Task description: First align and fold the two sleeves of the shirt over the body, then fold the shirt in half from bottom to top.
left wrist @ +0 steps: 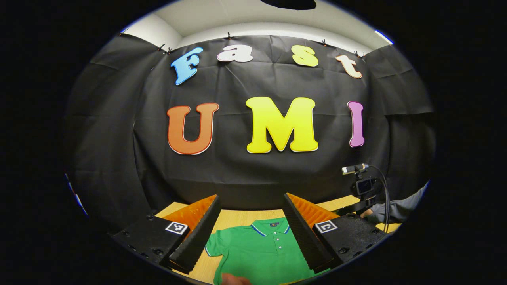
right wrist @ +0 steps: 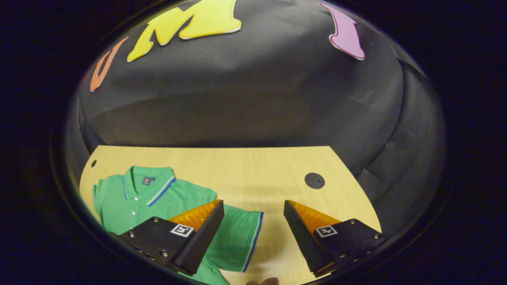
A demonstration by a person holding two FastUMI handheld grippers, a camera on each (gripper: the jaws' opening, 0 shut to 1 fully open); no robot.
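Observation:
A green polo shirt [left wrist: 257, 253] lies flat and face up on the wooden table [left wrist: 237, 217], collar toward the wall. My left gripper [left wrist: 251, 198] hangs open above it, with the collar and button placket showing between its fingers and one short sleeve [left wrist: 212, 246] by the left finger. In the right gripper view the shirt [right wrist: 130, 206] lies at the lower left. Its other sleeve [right wrist: 241, 237], spread out and edged with a blue and white stripe, lies under my right gripper [right wrist: 253, 204]. That gripper is open and holds nothing.
The table [right wrist: 237, 170] runs to the black cloth wall, with bare wood to the right of the shirt and a round black hole [right wrist: 314, 180] there. The right gripper's camera mount and cable [left wrist: 362, 185] show with a grey sleeve [left wrist: 400, 208].

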